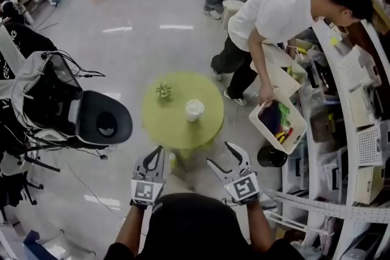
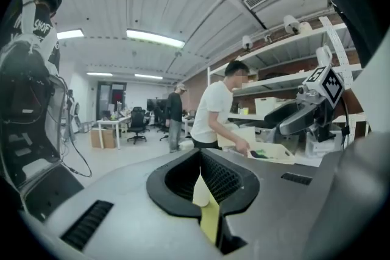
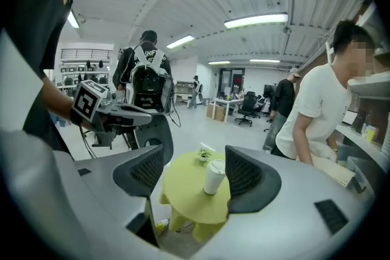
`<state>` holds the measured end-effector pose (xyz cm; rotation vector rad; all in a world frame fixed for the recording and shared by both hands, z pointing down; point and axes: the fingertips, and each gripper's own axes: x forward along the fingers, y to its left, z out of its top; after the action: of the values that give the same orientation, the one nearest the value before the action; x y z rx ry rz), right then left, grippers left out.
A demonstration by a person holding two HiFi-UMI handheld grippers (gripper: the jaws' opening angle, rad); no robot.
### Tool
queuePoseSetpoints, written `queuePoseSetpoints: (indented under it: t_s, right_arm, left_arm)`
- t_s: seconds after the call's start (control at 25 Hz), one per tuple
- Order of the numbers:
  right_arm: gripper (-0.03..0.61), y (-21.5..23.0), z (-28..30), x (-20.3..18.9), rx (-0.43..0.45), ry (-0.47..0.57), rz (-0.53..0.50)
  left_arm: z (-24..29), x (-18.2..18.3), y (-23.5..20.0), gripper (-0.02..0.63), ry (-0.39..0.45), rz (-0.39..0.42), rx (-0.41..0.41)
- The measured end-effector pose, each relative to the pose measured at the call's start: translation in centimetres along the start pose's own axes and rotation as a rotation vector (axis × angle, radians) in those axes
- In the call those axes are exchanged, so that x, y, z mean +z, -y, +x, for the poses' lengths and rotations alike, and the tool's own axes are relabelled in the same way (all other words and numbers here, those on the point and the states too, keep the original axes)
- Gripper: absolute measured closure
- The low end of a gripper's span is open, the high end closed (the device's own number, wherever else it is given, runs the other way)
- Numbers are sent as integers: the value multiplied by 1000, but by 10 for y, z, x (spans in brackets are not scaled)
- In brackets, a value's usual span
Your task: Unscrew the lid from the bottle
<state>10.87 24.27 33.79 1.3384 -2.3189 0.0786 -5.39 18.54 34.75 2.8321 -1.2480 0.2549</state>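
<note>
A white bottle [image 1: 194, 109] with a white lid stands upright on a round yellow-green table [image 1: 177, 125], right of the table's middle. Both grippers hover short of the table's near edge, apart from the bottle. My left gripper [image 1: 159, 150] is shut with nothing in it. My right gripper [image 1: 219, 153] is open and empty. In the right gripper view the bottle [image 3: 214, 176] shows far off between the spread jaws of my right gripper [image 3: 194, 170]. The left gripper view has my left gripper [image 2: 201, 176] closed and pointing up across the room, with no bottle in sight.
A small potted plant [image 1: 163, 91] sits on the table's far left. A black chair [image 1: 103, 122] with a backpack stands to the left. A person in a white shirt holds a white bin [image 1: 277, 119] at the right, by shelves [image 1: 359, 100]. A black waste bin [image 1: 272, 156] stands near the table.
</note>
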Motion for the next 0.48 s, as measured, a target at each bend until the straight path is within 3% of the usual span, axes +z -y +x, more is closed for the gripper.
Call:
queuePoseSetpoints:
  t_s: [0.24, 0.48]
  right_arm:
    - [267, 35, 84, 17, 5, -94, -43]
    - [267, 52, 143, -3, 38, -241, -71]
  left_arm:
    - [74, -38, -50, 594, -46, 30, -114]
    - [124, -99, -51, 593, -157, 78, -247]
